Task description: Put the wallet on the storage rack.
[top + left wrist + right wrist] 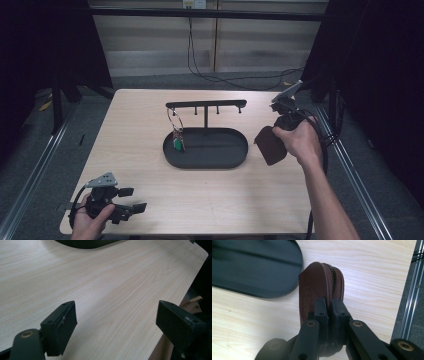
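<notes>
A brown leather zip pouch [270,145] hangs above the table's right side, and my right gripper [281,125] is shut on it. In the right gripper view the black jaws pinch the pouch [317,287] by one edge, its zipper running along the rim. My left gripper [131,199] rests at the table's near left corner with its jaws wide open. Nothing lies between the left gripper's fingertips [63,322], just bare wood. A black stand [206,105] with pegs rises from an oval black tray [235,155] at mid-table. A key ring with a green tag [177,135] hangs from one left peg.
The light wooden table [150,185] ends close to the left gripper, at its near edge [175,305]. Dark curtains flank both sides. A metal rail [350,165] runs along the floor at the right. Cables lie on the floor behind the table.
</notes>
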`<move>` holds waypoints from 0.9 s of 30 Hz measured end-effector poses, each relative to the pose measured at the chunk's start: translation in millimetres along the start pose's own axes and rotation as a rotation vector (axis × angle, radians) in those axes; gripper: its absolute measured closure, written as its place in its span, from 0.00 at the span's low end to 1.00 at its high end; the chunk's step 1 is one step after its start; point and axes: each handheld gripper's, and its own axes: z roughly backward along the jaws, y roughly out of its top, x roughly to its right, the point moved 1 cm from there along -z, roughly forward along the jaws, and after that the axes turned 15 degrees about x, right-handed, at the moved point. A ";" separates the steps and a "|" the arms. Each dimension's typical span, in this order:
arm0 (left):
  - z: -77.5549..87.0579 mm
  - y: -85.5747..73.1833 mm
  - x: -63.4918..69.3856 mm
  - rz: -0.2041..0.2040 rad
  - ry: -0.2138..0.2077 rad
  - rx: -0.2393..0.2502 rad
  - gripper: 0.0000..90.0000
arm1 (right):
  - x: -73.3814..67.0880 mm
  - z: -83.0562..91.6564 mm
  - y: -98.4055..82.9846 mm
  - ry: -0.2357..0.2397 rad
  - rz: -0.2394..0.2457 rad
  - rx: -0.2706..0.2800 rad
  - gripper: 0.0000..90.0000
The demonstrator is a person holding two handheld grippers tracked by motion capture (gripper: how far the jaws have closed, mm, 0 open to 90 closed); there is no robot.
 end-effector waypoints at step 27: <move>-0.1 0.0 -0.8 0.003 0.000 0.003 0.19 | -43.7 -10.6 24.9 0.148 -0.023 0.068 0.93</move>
